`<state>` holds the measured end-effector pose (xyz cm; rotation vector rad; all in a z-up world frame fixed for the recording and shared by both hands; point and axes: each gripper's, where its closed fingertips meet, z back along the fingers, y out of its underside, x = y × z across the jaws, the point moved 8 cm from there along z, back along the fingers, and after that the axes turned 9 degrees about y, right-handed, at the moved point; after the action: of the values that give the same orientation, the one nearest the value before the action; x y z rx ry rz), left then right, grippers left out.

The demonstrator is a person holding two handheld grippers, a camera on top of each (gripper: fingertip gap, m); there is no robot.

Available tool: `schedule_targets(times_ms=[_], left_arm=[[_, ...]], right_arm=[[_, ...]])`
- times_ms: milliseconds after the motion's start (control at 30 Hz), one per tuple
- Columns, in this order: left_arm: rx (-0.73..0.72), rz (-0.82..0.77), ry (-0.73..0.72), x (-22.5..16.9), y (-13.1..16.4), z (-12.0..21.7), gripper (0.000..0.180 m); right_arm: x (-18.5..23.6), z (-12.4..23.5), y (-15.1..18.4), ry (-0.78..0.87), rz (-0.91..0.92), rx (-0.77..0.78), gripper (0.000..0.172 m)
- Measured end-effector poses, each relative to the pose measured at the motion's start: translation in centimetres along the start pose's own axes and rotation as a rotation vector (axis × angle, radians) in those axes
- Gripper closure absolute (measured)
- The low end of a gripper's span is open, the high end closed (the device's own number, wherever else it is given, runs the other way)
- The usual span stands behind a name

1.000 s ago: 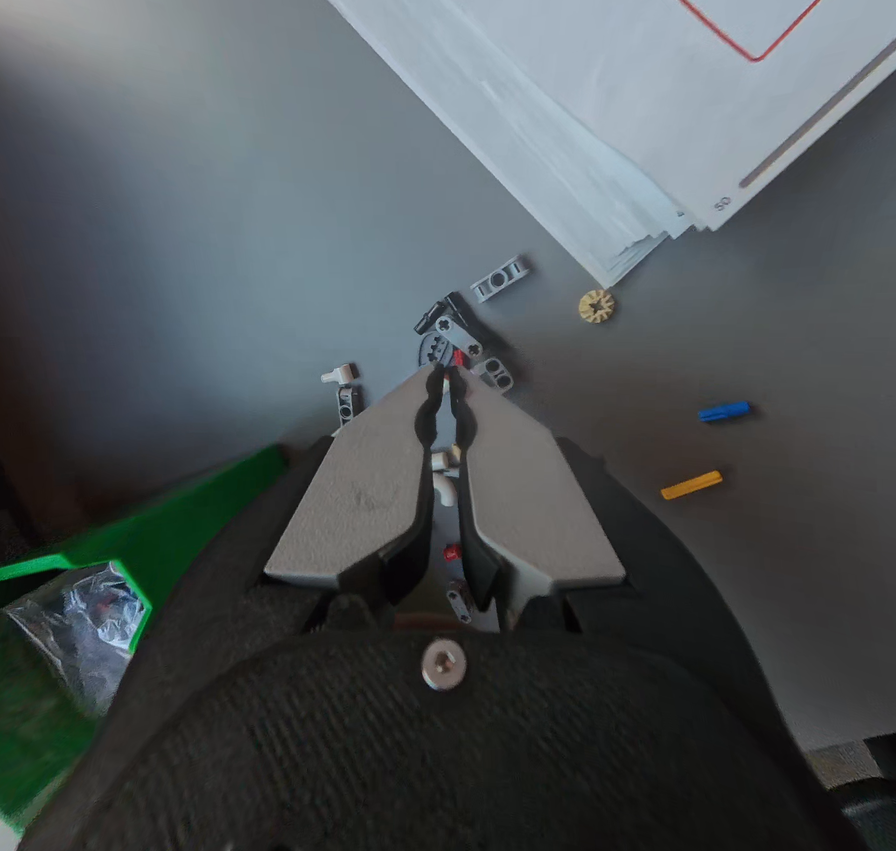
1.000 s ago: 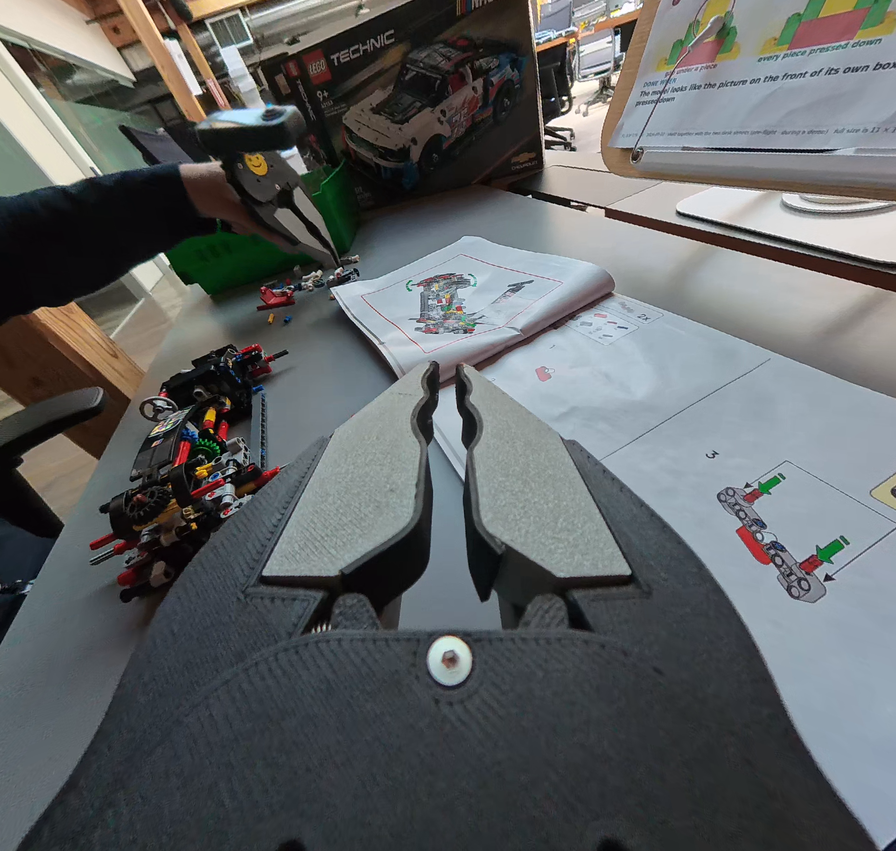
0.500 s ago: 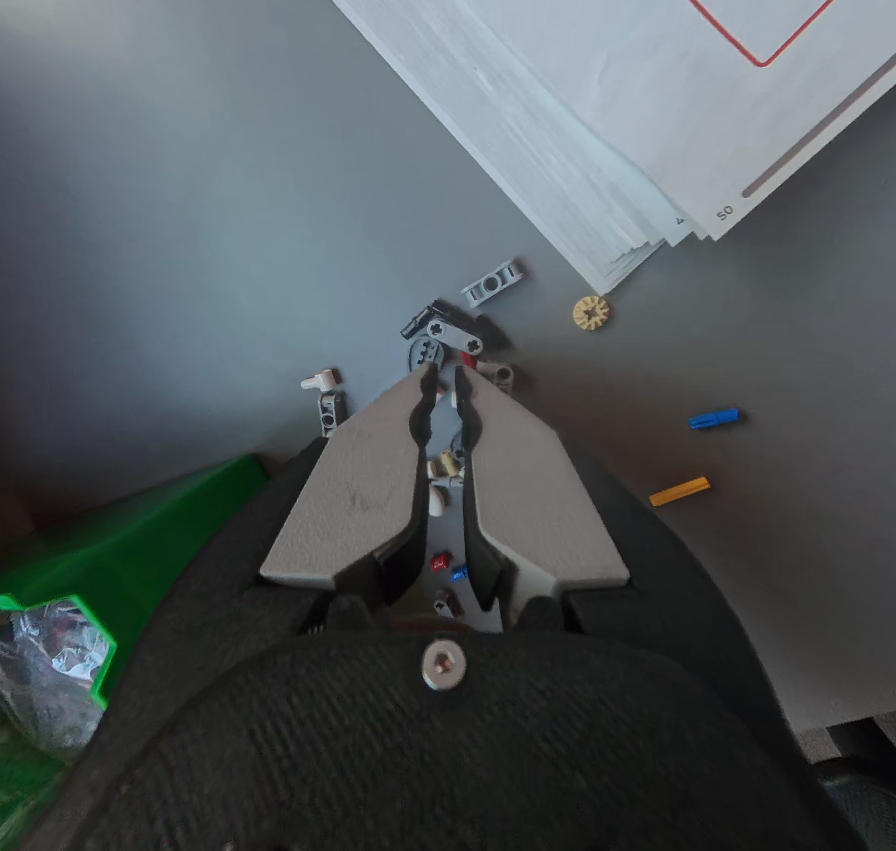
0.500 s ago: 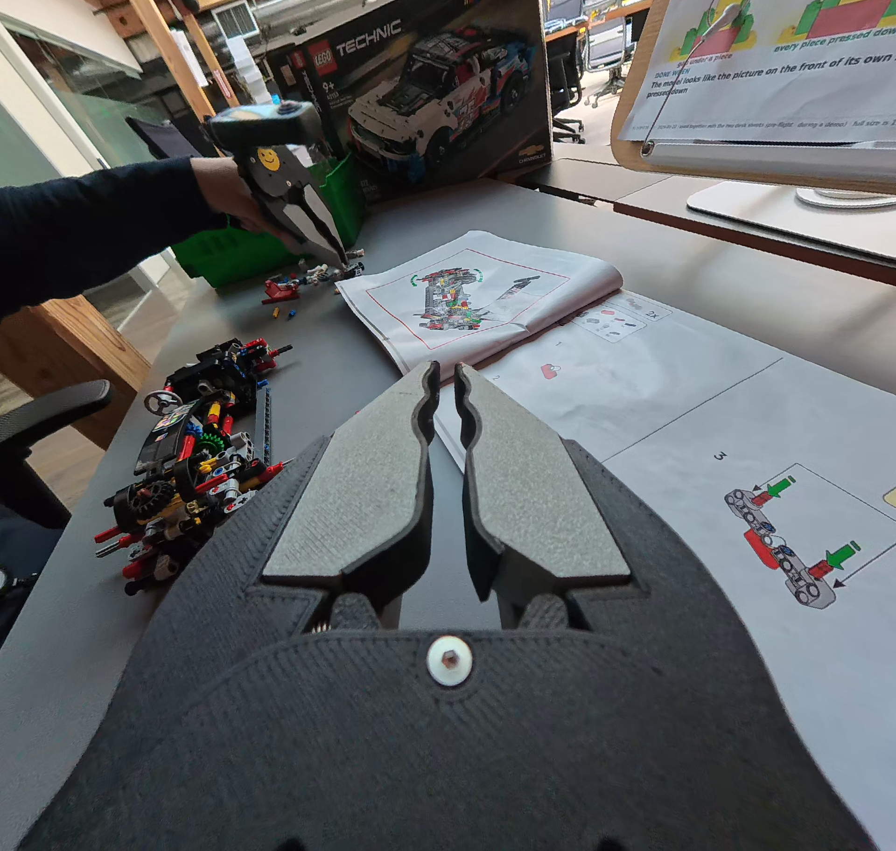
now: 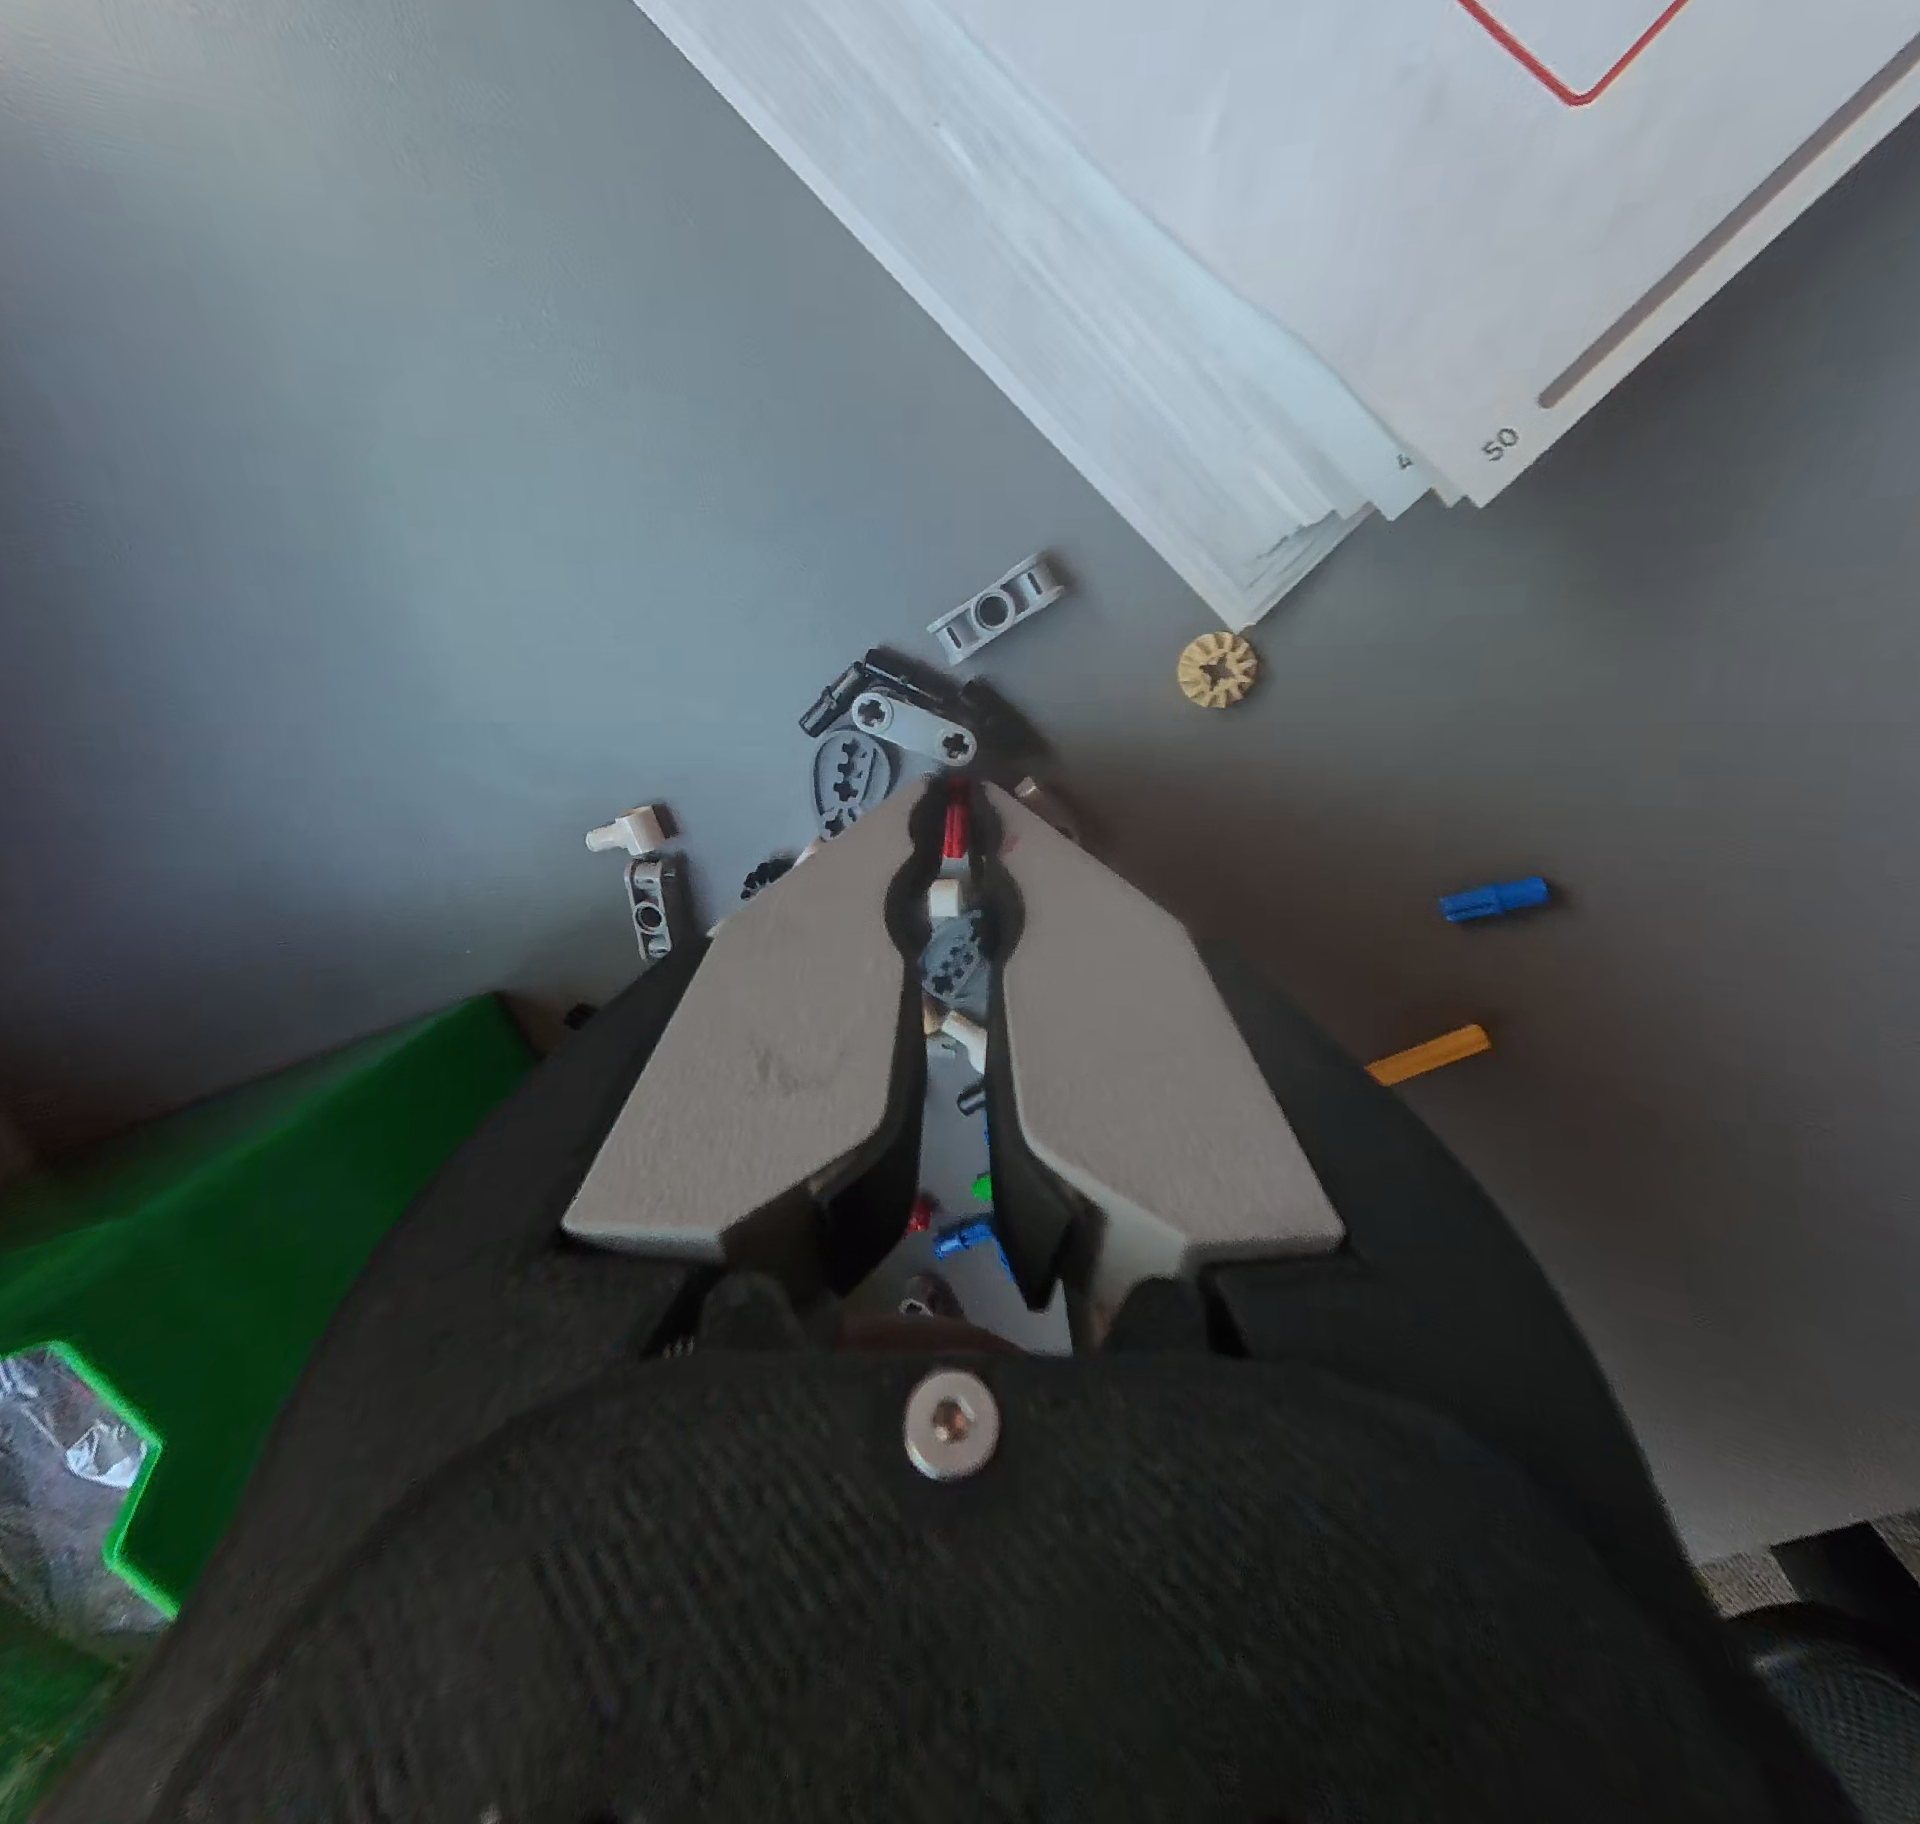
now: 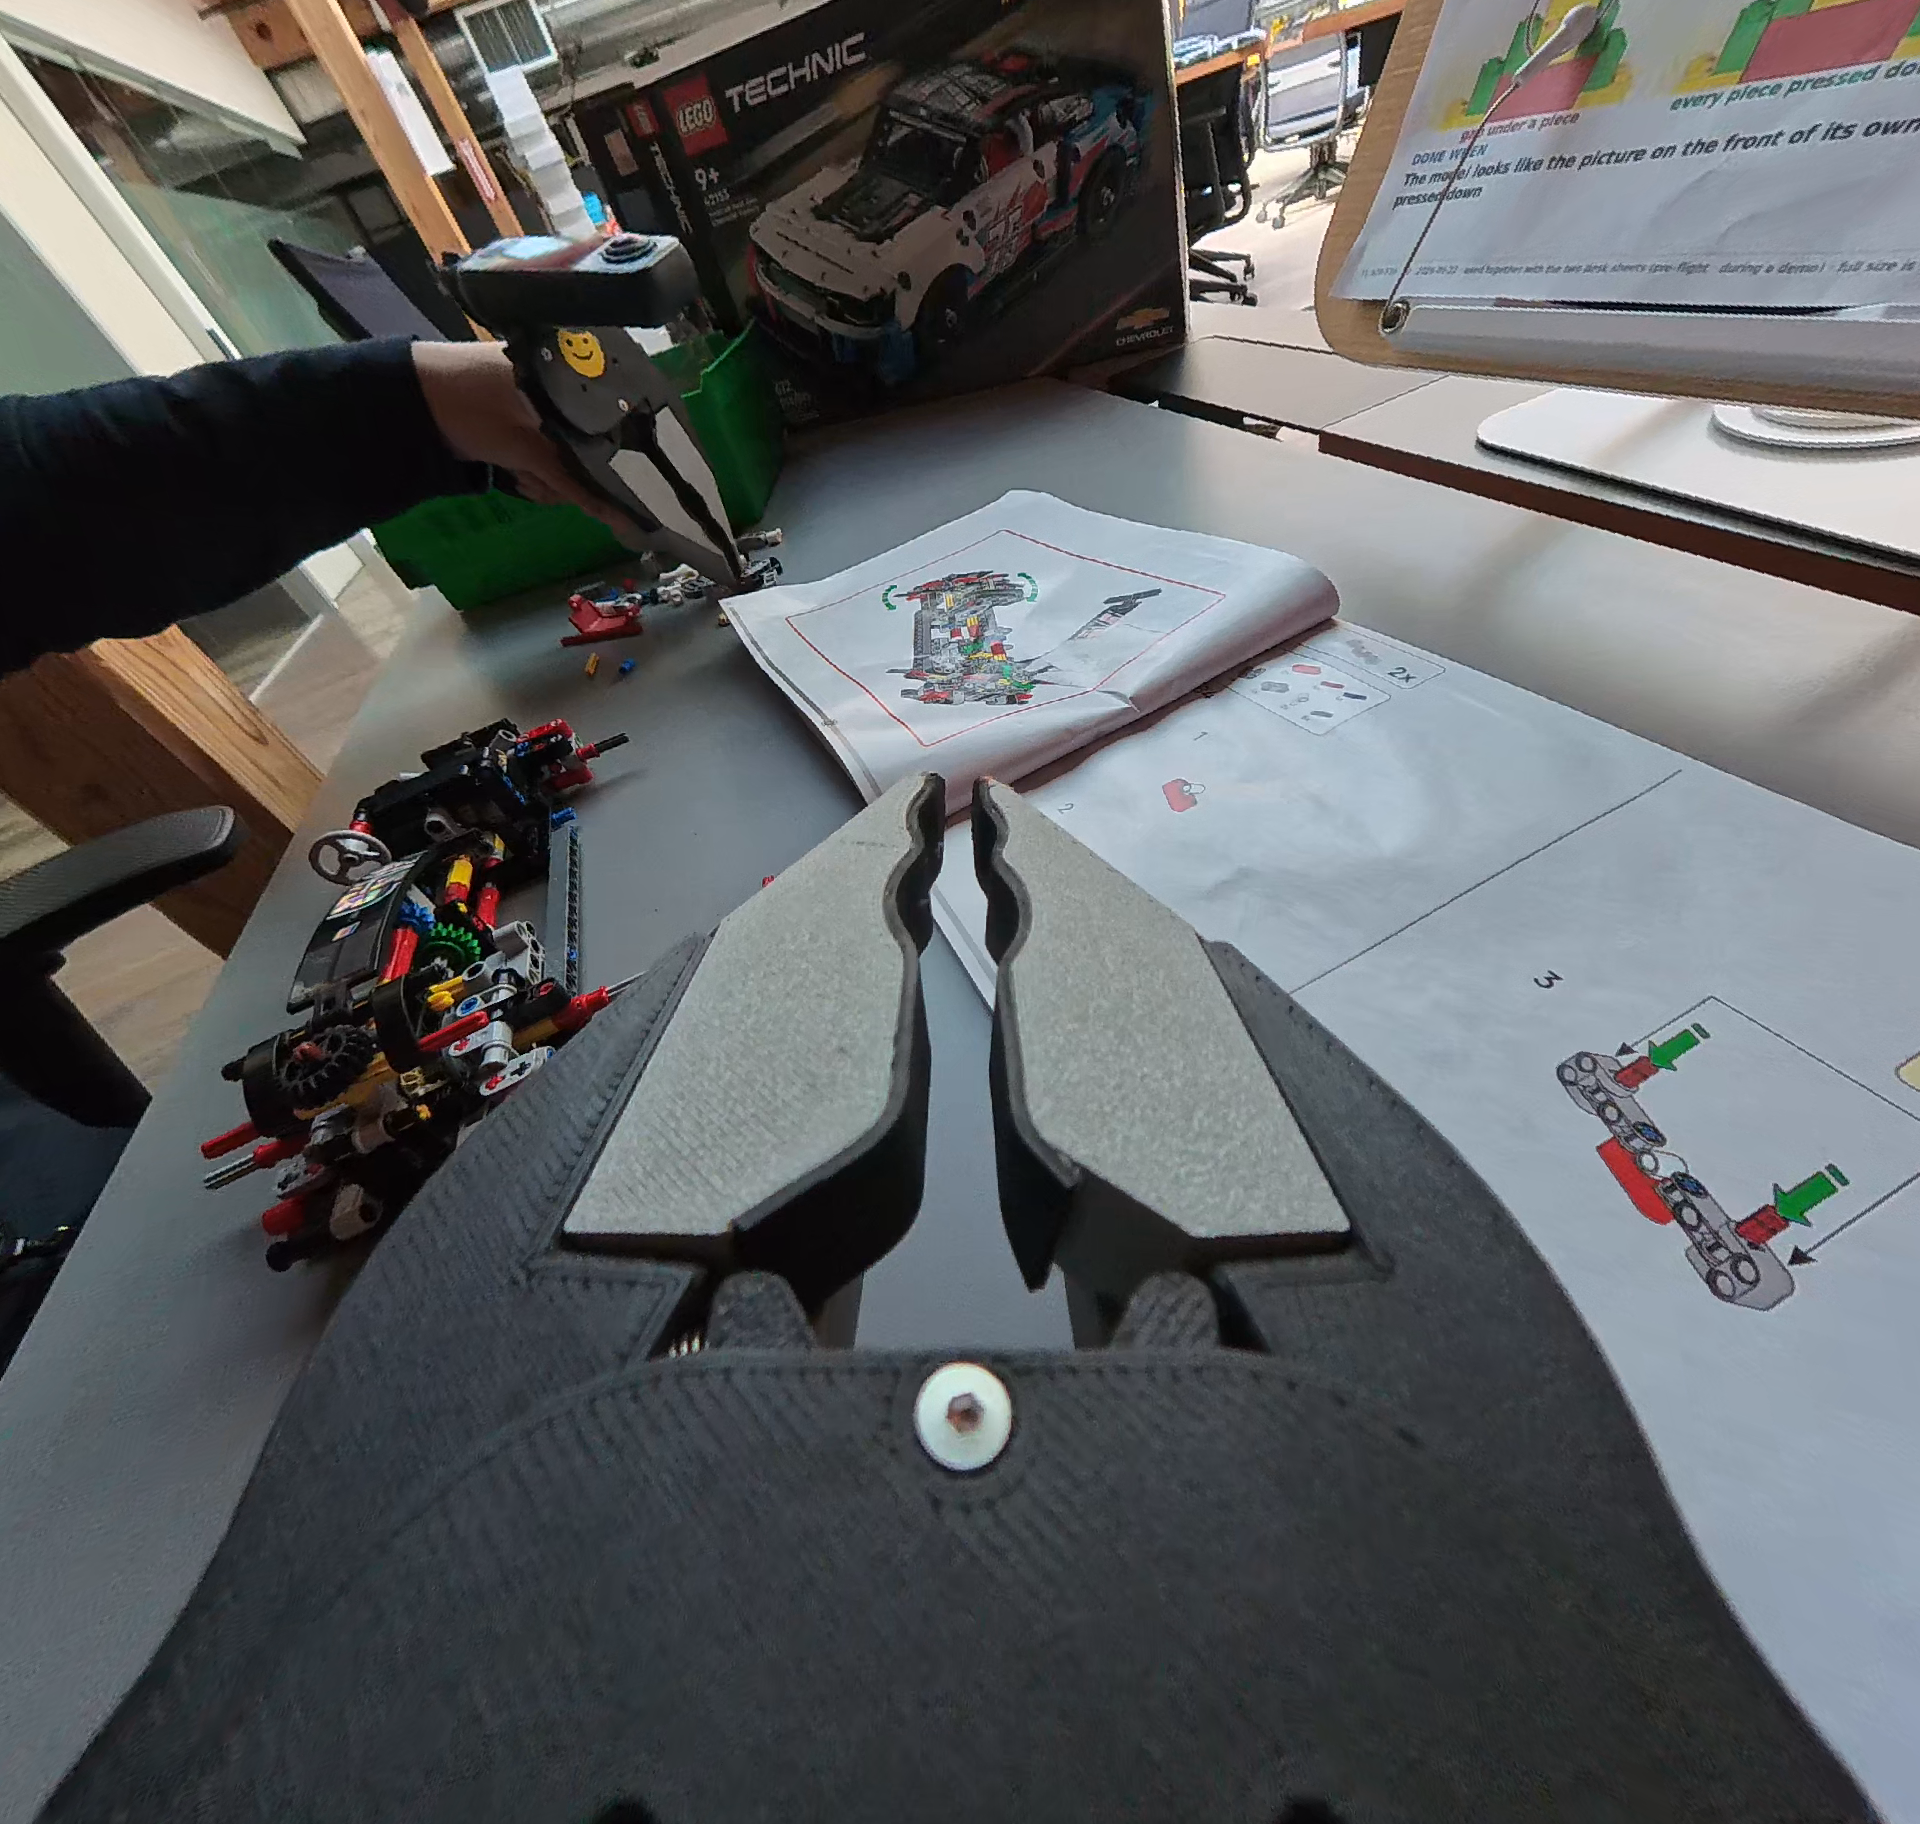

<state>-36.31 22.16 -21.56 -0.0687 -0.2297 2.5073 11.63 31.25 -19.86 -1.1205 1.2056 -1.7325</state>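
Observation:
My left gripper [image 5: 956, 803] points down into a small pile of loose building pieces on the grey table [image 5: 364, 424]. Its fingers are closed to a thin slit, and a red pin [image 5: 953, 824] shows in the slit at the tips. A grey two-hole beam [image 5: 914, 725] and a black pin lie just ahead of the tips. The right wrist view shows this gripper [image 6: 740, 569] in a person's hand, tips down on the pile. My right gripper [image 6: 958, 787] hovers shut over the table's near part, with nothing between its fingers.
An open instruction booklet [image 6: 1039, 631] lies right of the pile, with a printed sheet [image 6: 1455, 891] nearer. A tan gear [image 5: 1218, 671], a blue pin [image 5: 1494, 899] and an orange axle [image 5: 1429, 1055] lie loose. A green bin [image 6: 582, 538], the set's box [image 6: 914, 164] and a partly built model [image 6: 416, 964] stand around.
My left gripper's fingers parted a little and closed again while it slid over the pile. The red pin that lay by the tips now shows between them. My right gripper barely moved.

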Motion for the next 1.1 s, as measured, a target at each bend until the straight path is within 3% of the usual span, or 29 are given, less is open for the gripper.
schedule_targets(times_ms=[267, 433, 567, 700, 967, 1100], left_arm=[[-0.077, -0.022, -0.050, -0.9, -1.1, 3.2, 0.180], [-0.278, -0.316, -0.012, -9.6, -6.7, 5.9, 0.180], [-0.318, -0.557, 0.078, -17.2, -12.3, 3.7, 0.180], [-0.289, -0.659, 0.151, -20.5, -16.0, 0.5, 0.180], [-0.187, -0.698, 0.205, -21.9, -17.2, -3.3, 0.180], [-0.181, -0.695, 0.217, -21.6, -17.2, -3.6, 0.178]], right_arm=[[0.0, -0.1, 0.0, -0.001, 0.003, 0.005, 0.170], [0.1, -0.2, 0.0, -0.003, 0.007, 0.011, 0.171], [0.2, -0.3, 0.0, 0.002, 0.024, 0.014, 0.172], [0.4, 0.0, 0.1, 0.009, 0.027, 0.004, 0.172], [0.6, -0.2, 0.1, -0.005, 0.046, 0.022, 0.172], [0.6, -0.4, 0.1, -0.010, 0.050, 0.028, 0.172]])
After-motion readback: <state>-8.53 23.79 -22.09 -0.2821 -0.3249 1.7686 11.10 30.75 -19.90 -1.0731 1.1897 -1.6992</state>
